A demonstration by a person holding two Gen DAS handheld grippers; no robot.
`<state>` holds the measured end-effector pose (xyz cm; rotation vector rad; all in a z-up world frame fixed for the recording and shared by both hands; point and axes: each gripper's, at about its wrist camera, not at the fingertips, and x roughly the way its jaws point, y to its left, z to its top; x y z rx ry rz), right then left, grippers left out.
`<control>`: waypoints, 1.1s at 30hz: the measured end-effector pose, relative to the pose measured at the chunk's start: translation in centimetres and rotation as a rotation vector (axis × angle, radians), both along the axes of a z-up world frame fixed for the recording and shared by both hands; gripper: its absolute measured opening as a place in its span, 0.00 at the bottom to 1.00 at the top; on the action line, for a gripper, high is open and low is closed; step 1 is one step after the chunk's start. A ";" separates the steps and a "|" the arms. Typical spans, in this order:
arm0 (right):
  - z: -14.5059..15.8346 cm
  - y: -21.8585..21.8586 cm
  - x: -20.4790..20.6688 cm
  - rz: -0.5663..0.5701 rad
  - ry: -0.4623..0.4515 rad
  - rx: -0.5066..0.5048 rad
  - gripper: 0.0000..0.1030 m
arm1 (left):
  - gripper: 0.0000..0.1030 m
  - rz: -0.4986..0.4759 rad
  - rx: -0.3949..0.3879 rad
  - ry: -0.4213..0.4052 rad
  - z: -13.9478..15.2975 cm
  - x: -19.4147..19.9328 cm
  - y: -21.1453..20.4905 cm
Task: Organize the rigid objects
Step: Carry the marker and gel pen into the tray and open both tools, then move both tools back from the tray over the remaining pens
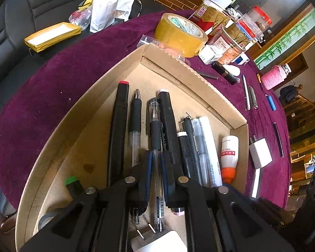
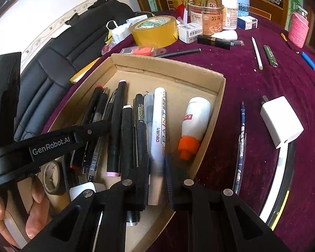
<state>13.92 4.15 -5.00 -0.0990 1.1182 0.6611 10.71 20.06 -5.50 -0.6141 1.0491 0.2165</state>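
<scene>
An open cardboard box [image 1: 163, 56] [image 2: 168, 63] on the purple cloth holds a row of pens and markers laid side by side. My left gripper [image 1: 156, 155] is shut on a clear gel pen [image 1: 155, 124] that lies in the row between black markers. In the right wrist view the left gripper [image 2: 98, 127] reaches in from the left over the same pens. My right gripper [image 2: 157, 158] is shut on a white paint marker [image 2: 158, 115] near its lower end. A white glue bottle with an orange cap [image 2: 195, 117] [image 1: 229, 153] lies beside the marker, against the box's right wall.
A white charger [image 2: 281, 121] [image 1: 260, 153], a blue patterned pen [image 2: 241, 138], a white stylus [image 2: 256, 52] and a green pen [image 2: 270, 55] lie on the cloth right of the box. A yellow tape roll [image 2: 155, 29] and jars stand behind. A person's hand [image 2: 35, 199] is low left.
</scene>
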 end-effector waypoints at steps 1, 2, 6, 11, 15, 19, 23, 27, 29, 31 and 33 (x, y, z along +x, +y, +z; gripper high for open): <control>0.0 0.0 0.0 0.006 0.001 -0.003 0.16 | 0.08 0.001 0.001 -0.001 0.0 0.0 0.0; 0.0 0.0 0.0 0.008 0.004 -0.002 0.17 | 0.09 0.002 -0.002 -0.003 0.0 -0.1 0.0; 0.0 -0.1 -0.1 0.026 0.013 0.013 0.19 | 0.24 0.010 -0.013 -0.022 0.3 -0.5 0.1; 1.0 -1.0 -1.0 0.045 -0.005 0.048 0.32 | 0.42 0.015 0.002 -0.054 1.4 -1.2 -0.5; 2.5 -2.6 -2.5 0.050 -0.038 0.091 0.36 | 0.47 0.015 0.010 -0.085 2.6 -2.2 -1.4; 3.6 -4.8 -3.9 0.047 -0.070 0.116 0.39 | 0.52 0.008 0.042 -0.114 4.1 -3.5 -3.7; 3.9 -7.8 -5.0 0.023 -0.088 0.132 0.40 | 0.59 -0.037 0.095 -0.158 5.6 -4.5 -7.5; 3.3 -11.6 -5.2 -0.036 -0.090 0.151 0.40 | 0.61 -0.118 0.119 -0.181 6.3 -4.9 -11.3; 2.7 -13.8 -5.0 -0.075 -0.077 0.166 0.40 | 0.61 -0.156 0.140 -0.191 6.5 -5.1 -13.2; 2.2 -16.0 -4.7 -0.121 -0.072 0.174 0.40 | 0.62 -0.185 0.152 -0.187 6.4 -5.1 -14.7; 1.4 -18.0 -4.3 -0.161 -0.057 0.173 0.40 | 0.62 -0.205 0.149 -0.184 6.3 -5.0 -15.6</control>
